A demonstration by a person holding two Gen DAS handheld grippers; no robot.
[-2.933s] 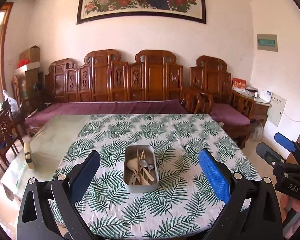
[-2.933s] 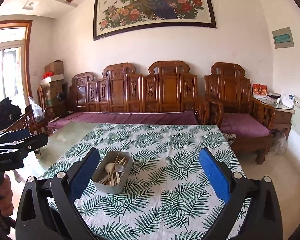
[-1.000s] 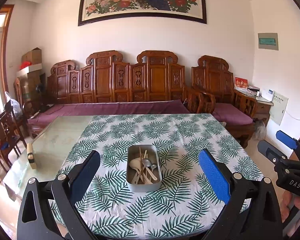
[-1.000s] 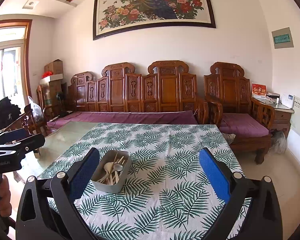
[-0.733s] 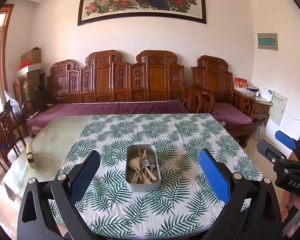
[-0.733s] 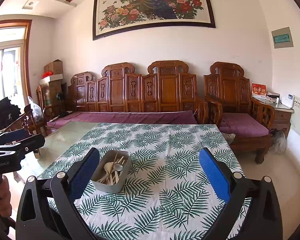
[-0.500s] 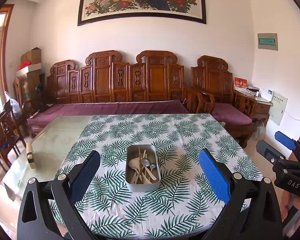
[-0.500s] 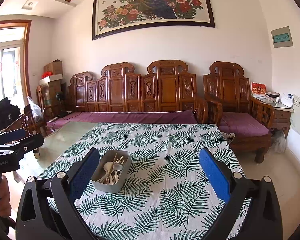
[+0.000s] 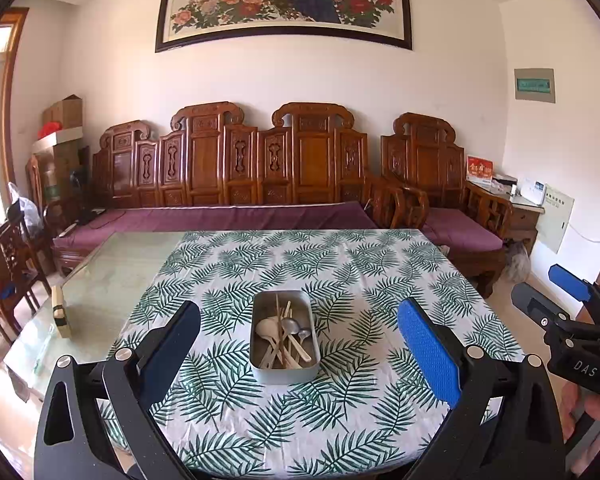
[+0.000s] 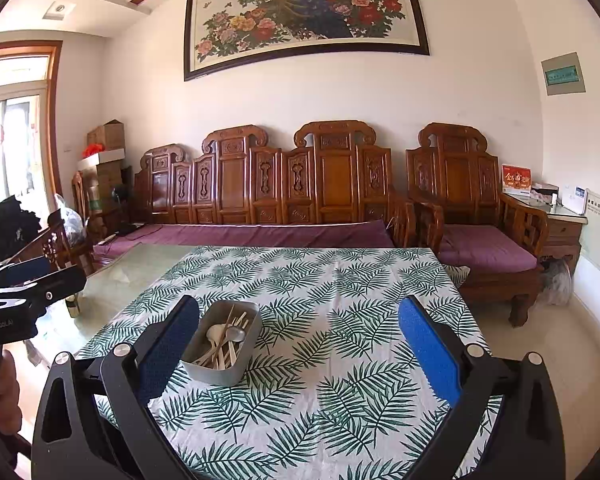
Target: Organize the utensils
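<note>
Hardly any shift since earlier; utensils (image 9: 284,338) a tangle inside tin (image 9: 285,373).

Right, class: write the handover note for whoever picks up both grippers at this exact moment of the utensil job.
Left gripper: jaws wide open, empty, held above the near table edge, lined up with the tin.
Right gripper: jaws wide open, empty, the tin toward its left side.
Metal tin: sits on the leaf-print tablecloth, holding spoons and chopsticks piled in a jumble.
Done: nothing yet; no utensil has been taken out.
Left: everything. Probably pick items out one at a time and sort them.
</note>
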